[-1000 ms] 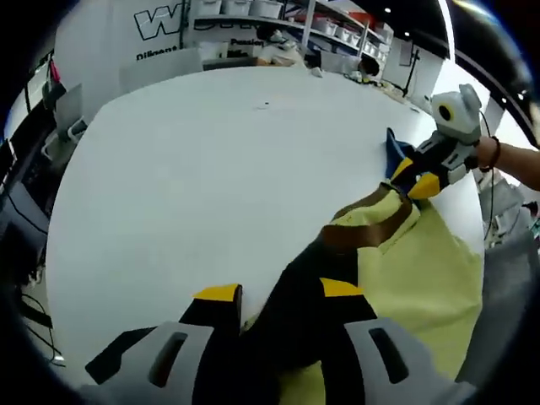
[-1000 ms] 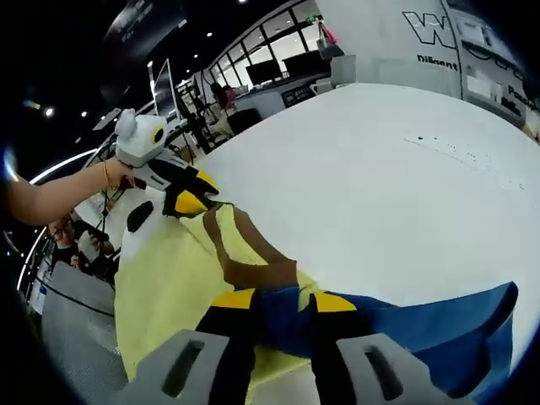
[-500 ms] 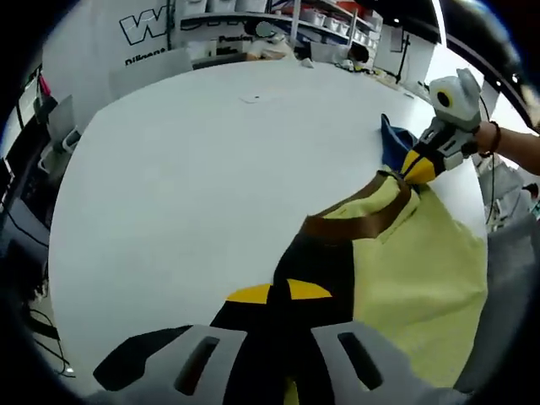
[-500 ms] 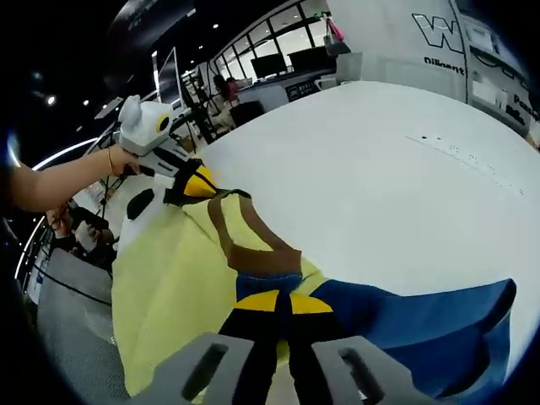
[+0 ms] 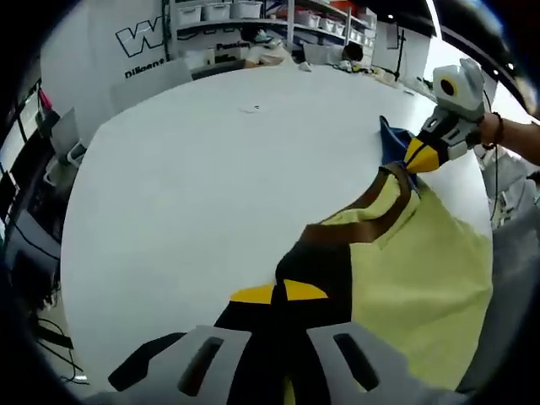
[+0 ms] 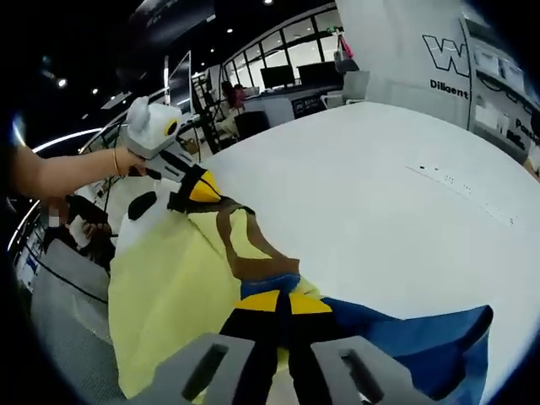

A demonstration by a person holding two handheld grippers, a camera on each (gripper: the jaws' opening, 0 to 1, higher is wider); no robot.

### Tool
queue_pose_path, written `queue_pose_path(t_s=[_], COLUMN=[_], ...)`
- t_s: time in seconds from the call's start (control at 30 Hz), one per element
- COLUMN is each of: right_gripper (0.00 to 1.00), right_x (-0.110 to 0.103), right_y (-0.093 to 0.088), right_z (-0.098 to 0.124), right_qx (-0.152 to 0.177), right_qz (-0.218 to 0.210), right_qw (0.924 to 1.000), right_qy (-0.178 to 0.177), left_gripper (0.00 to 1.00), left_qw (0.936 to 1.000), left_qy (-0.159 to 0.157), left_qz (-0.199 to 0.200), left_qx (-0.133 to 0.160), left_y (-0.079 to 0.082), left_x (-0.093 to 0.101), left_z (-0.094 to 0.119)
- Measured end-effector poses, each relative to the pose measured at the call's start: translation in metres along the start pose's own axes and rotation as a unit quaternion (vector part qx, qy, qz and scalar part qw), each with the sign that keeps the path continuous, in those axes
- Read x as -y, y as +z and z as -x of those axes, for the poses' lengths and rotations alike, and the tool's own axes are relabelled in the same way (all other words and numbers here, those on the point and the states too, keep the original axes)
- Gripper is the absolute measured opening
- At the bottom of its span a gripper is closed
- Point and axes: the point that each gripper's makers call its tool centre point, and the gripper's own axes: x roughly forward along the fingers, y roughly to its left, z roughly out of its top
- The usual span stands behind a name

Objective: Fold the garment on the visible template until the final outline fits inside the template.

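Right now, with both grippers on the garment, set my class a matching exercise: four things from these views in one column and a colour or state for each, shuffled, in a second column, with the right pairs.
Column one:
1. left gripper
2. right gripper
3. collar band
4. table

Column two:
A. brown
B. shut on the black sleeve
C. white
D. shut on the blue sleeve

Pairs: 1-B, 2-D, 3-A, 4-C

white table [image 5: 194, 169], shelves [image 5: 253, 13], desks [image 6: 283, 97]
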Motion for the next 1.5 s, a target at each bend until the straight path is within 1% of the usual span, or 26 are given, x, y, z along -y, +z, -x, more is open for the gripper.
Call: queue_pose_path(t_s=[0.1,0.13,0.17,0.2,0.27,0.3,0.33,0.37,0.4,0.43,0.47,0.5,0.63,0.77,0.9,1.03,1.1,1.13,1.23,1.27,1.3,1.4,1.43,1.47,1.5], right_gripper=[0.00,0.00,0.00,0.00,0.00,0.00,0.00,0.00,0.00,0.00,0.00,0.00,0.00,0.00,0.00,0.00,0.00,0.00,0.00,0.00,0.00,0.00,0.00,0.00,0.00], right_x=[0.001,0.002,0.003,0.004,0.010,0.013,0.016,0.020,0.024,0.026,0.027,0.030,0.042,0.054,0.065,0.084,0.088,0.097,0.105,0.109,0.115,0.125,0.126,0.121,0.121], right_y=[0.008,0.011,0.013,0.016,0.028,0.031,0.035,0.043,0.050,0.054,0.059,0.066,0.080,0.087,0.093,0.101,0.103,0.106,0.107,0.108,0.107,0.106,0.102,0.099,0.098], right_z=[0.003,0.004,0.005,0.006,0.010,0.010,0.011,0.013,0.015,0.016,0.017,0.019,0.018,0.009,0.002,-0.007,-0.008,-0.014,-0.020,-0.024,-0.031,-0.043,-0.046,-0.045,-0.046], right_qx=[0.009,0.011,0.013,0.016,0.028,0.030,0.030,0.038,0.043,0.046,0.051,0.061,0.069,0.064,0.065,0.070,0.074,0.075,0.075,0.075,0.071,0.068,0.066,0.066,0.065], right_qz=[0.004,0.007,0.010,0.012,0.016,0.016,0.016,0.019,0.021,0.022,0.023,0.019,0.013,0.007,0.002,0.002,0.001,0.000,-0.004,-0.002,-0.001,-0.001,-0.004,-0.006,-0.007], right_qw=[0.9999,0.9999,0.9998,0.9997,0.9991,0.9990,0.9988,0.9980,0.9975,0.9971,0.9968,0.9959,0.9942,0.9933,0.9923,0.9899,0.9890,0.9884,0.9878,0.9877,0.9880,0.9882,0.9881,0.9881,0.9881], right_qy=[-0.004,-0.007,-0.010,-0.013,-0.026,-0.031,-0.036,-0.046,-0.053,-0.056,-0.058,-0.064,-0.081,-0.096,-0.105,-0.123,-0.128,-0.133,-0.136,-0.137,-0.137,-0.137,-0.139,-0.139,-0.139], left_gripper=[0.00,0.00,0.00,0.00,0.00,0.00,0.00,0.00,0.00,0.00,0.00,0.00,0.00,0.00,0.00,0.00,0.00,0.00,0.00,0.00,0.01,0.01,0.01,0.01,0.01], left_qw=[0.9995,0.9989,0.9987,0.9979,0.9964,0.9952,0.9947,0.9924,0.9908,0.9914,0.9914,0.9894,0.9890,0.9885,0.9880,0.9866,0.9862,0.9859,0.9857,0.9861,0.9858,0.9849,0.9844,0.9842,0.9842], left_qy=[0.013,0.019,0.021,0.029,0.045,0.052,0.054,0.066,0.068,0.056,0.051,0.063,0.074,0.086,0.097,0.113,0.115,0.121,0.127,0.128,0.133,0.144,0.147,0.148,0.148], left_qz=[-0.015,-0.021,-0.022,-0.021,-0.023,-0.025,-0.024,-0.017,-0.014,0.006,0.017,0.006,-0.008,-0.010,-0.009,-0.007,-0.005,-0.006,-0.010,-0.012,-0.019,-0.039,-0.047,-0.050,-0.051], left_qx=[0.025,0.038,0.042,0.054,0.068,0.079,0.084,0.102,0.116,0.118,0.119,0.130,0.128,0.124,0.120,0.118,0.119,0.115,0.111,0.104,0.100,0.089,0.084,0.083,0.083], left_y=[0.014,0.022,0.025,0.032,0.044,0.051,0.055,0.066,0.073,0.078,0.080,0.087,0.096,0.102,0.107,0.112,0.113,0.113,0.113,0.112,0.112,0.111,0.110,0.110,0.110], left_x=[-0.003,-0.004,-0.005,-0.007,-0.014,-0.017,-0.018,-0.023,-0.026,-0.025,-0.025,-0.030,-0.040,-0.049,-0.060,-0.075,-0.078,-0.085,-0.090,-0.093,-0.098,-0.106,-0.108,-0.109,-0.110], left_z=[0.007,0.010,0.011,0.014,0.020,0.022,0.024,0.028,0.032,0.035,0.036,0.040,0.036,0.027,0.013,-0.001,-0.004,-0.011,-0.017,-0.022,-0.029,-0.039,-0.043,-0.047,-0.048])
